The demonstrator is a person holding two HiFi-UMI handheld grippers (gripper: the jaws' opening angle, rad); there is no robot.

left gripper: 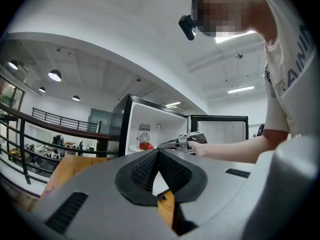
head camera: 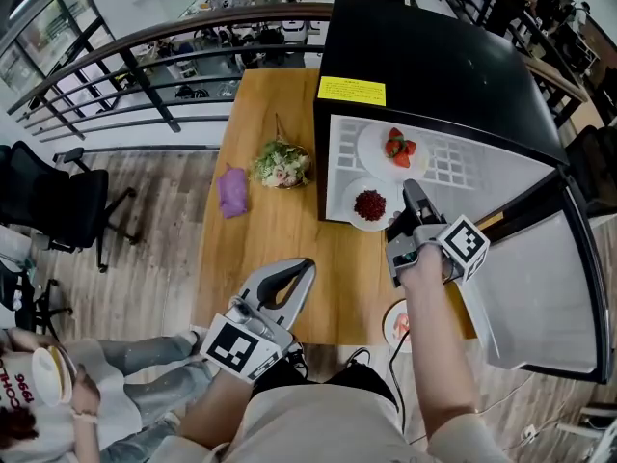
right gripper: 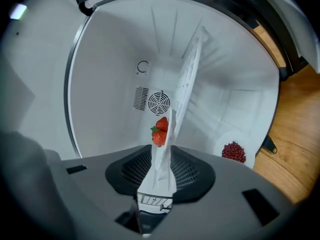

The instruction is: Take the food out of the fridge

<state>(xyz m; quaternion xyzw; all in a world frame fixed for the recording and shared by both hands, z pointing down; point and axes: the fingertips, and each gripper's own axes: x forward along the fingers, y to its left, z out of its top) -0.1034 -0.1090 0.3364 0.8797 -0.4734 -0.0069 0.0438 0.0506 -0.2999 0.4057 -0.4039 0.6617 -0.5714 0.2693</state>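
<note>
The left gripper (head camera: pixel 304 266) hung over the near edge of the table (head camera: pixel 280 239), well apart from the fridge. Its jaws were closed tip to tip with nothing between them. Farther off on the table lay a purple lump (head camera: pixel 231 191), and just right of it a leafy bunch (head camera: pixel 281 165), both beside the fridge (head camera: pixel 434 66).

The fridge stood on the table's right part with its door (head camera: pixel 540 287) swung wide to the right. Two plates of food were still inside. A plate (head camera: pixel 374 141) with strawberries (head camera: pixel 400 149) sat on the shelf, and a smaller dish (head camera: pixel 353 193) of dark red berries sat nearer the opening and lower down.

The right gripper (head camera: pixel 413 191) reached into the fridge mouth, rolled onto its side. Its jaws stood parted with the strawberry plate's white rim between them. I judged that the pads were not yet pressing on it. Another plate (head camera: pixel 393 324) with something red on it showed under the right arm at the table's near edge.

The step in hand looked like taking hold of the strawberry plate. The next move called for closing on the rim, keeping the plate level so the fruit stayed put, and drawing it out over the dish in front without knocking it.
</note>
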